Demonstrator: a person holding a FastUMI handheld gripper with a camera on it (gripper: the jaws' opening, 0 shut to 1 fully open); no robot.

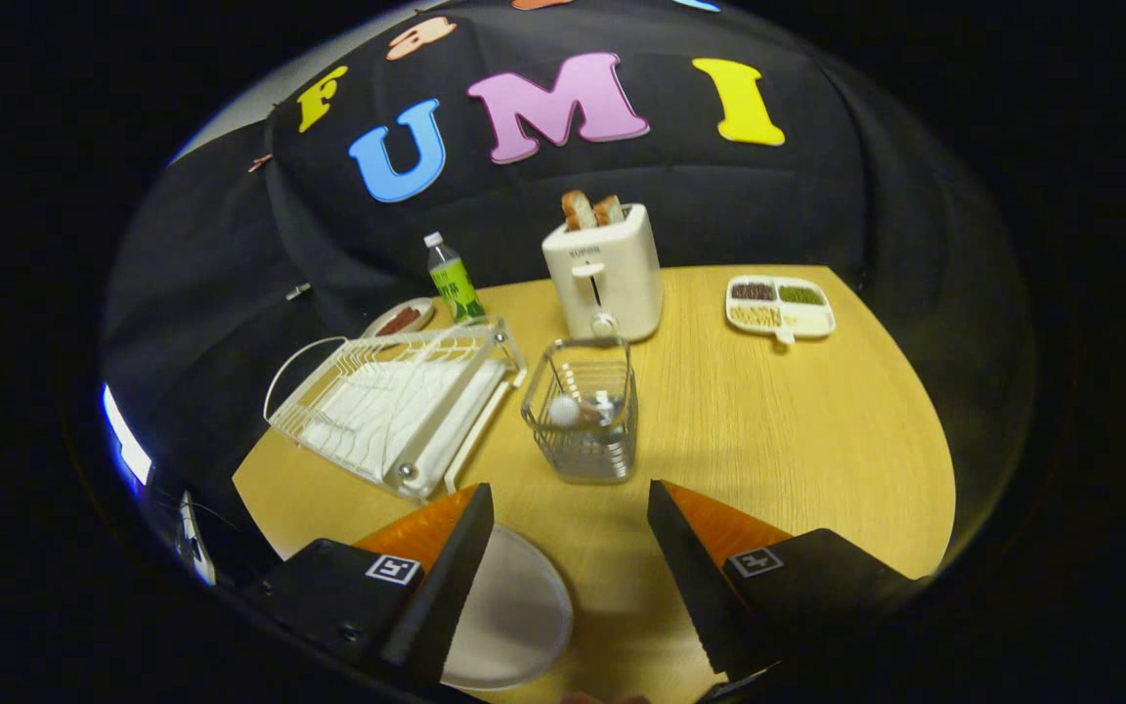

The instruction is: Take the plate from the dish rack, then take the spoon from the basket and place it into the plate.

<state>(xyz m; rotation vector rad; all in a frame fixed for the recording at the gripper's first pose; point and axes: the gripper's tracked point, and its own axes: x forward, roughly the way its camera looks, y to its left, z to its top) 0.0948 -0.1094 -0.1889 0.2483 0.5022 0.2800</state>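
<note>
A white plate [512,614] lies flat on the wooden table [778,440], partly under my left finger. My gripper [571,518] stands open above the table, nothing between its fingers. Just ahead of the fingers is a wire basket [584,411] with a white spoon [565,410] lying in it, round bowl to the left. To the basket's left sits the white dish rack [397,403], with no plate in its slots.
Beyond the basket stands a white toaster [606,276] with two bread slices. A green-labelled bottle [453,281] and a small dish [401,318] are behind the rack. A divided snack tray [780,305] sits far right.
</note>
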